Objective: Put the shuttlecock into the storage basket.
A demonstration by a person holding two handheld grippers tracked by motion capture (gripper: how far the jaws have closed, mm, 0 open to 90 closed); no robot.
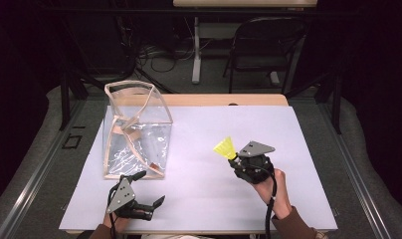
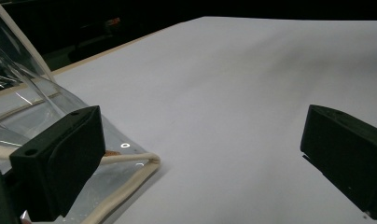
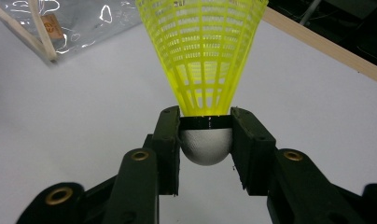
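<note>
A yellow shuttlecock (image 1: 225,148) with a white rounded head (image 3: 206,145) is pinched between the jaws of my right gripper (image 1: 235,160), held above the white sheet at centre right, skirt pointing up and left toward the bag. The right gripper (image 3: 206,140) is shut on the head. A clear plastic bag (image 1: 137,130) with beige trim stands open at the left of the sheet. My left gripper (image 1: 150,188) sits just in front of the bag's near edge (image 2: 130,179), jaws wide apart with nothing between them.
The white sheet (image 1: 199,124) covers a wooden table whose edge (image 1: 224,100) shows at the back. A dark folding chair (image 1: 266,45) and a table leg stand on the floor beyond. Metal rails run along both sides.
</note>
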